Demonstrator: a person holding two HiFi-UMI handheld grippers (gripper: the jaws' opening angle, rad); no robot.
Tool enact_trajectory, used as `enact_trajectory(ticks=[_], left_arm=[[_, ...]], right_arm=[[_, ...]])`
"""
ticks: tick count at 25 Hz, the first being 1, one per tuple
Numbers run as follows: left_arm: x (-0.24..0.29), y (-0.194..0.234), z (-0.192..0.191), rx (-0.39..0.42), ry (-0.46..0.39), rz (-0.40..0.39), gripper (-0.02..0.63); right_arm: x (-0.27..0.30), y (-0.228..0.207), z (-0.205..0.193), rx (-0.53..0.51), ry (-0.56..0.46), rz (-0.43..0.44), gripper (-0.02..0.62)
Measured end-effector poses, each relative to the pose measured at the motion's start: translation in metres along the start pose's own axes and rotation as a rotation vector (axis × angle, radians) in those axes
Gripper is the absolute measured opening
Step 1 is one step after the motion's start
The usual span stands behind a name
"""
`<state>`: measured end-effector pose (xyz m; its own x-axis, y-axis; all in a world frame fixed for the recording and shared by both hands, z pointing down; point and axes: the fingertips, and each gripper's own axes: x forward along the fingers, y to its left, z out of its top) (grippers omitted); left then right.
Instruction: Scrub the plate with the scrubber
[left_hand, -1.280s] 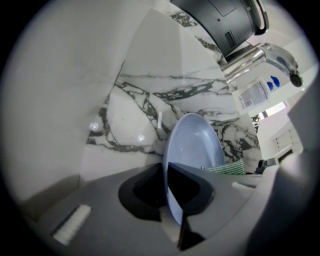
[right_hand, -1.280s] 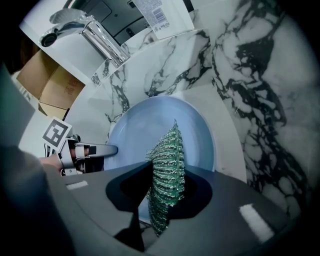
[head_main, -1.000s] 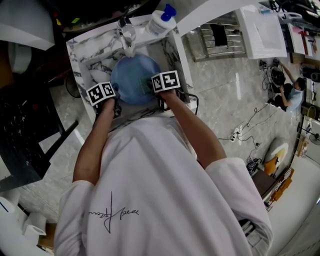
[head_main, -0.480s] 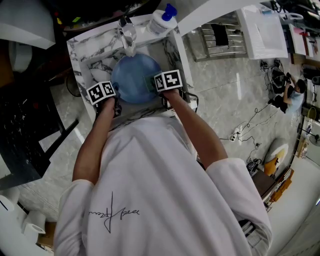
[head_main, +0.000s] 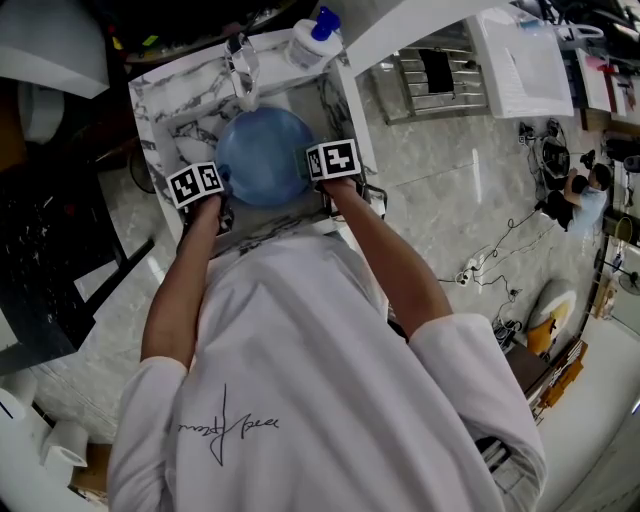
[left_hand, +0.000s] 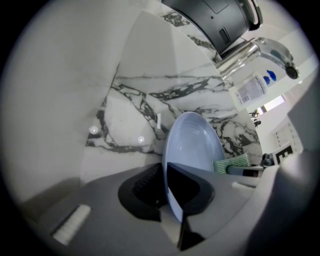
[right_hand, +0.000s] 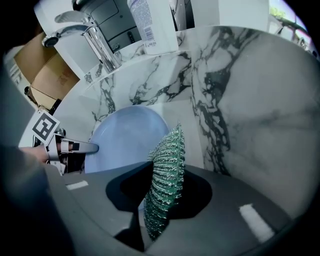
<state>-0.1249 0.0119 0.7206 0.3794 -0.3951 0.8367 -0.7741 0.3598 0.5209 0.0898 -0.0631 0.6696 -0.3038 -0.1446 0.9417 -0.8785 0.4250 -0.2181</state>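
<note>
A pale blue plate stands tilted in the marble sink. My left gripper is shut on the plate's near-left rim, which runs between the jaws in the left gripper view. My right gripper is shut on a green mesh scrubber, held edge-up between its jaws. The scrubber sits at the right edge of the plate. From the left gripper view the scrubber shows just beyond the plate. I cannot tell whether the scrubber touches the plate.
A chrome tap arches over the sink's far side, and a white soap bottle with a blue cap stands beside it. The sink walls close in on both sides. A metal rack and cables lie on the floor to the right.
My right gripper has slid the scrubber a little toward the plate's right edge. The left gripper and the plate have stayed where they were.
</note>
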Motion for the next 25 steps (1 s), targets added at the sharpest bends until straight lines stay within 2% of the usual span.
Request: enact_trajectory(ticks=[5, 10, 17, 22, 25], left_arm=[[0.001, -0.006, -0.001, -0.010, 0.022, -0.032, 0.083], [-0.006, -0.008, 0.007, 0.001, -0.023, -0.032, 0.083], [-0.023, -0.019, 0.014, 0.095, -0.063, 0.008, 0.084], [-0.036, -0.021, 0.013, 0.066, -0.061, 0.035, 0.084], [-0.044, -0.026, 0.016, 0.079, -0.081, 0.036, 0.083]], right_arm=[[-0.004, -0.005, 0.006, 0.019, -0.038, -0.022, 0.069], [-0.014, -0.001, 0.015, 0.060, -0.110, 0.006, 0.069], [-0.032, 0.006, 0.029, 0.088, -0.203, 0.052, 0.069], [-0.041, 0.017, 0.036, 0.070, -0.241, 0.080, 0.069], [-0.048, 0.019, 0.037, 0.069, -0.264, 0.087, 0.069]])
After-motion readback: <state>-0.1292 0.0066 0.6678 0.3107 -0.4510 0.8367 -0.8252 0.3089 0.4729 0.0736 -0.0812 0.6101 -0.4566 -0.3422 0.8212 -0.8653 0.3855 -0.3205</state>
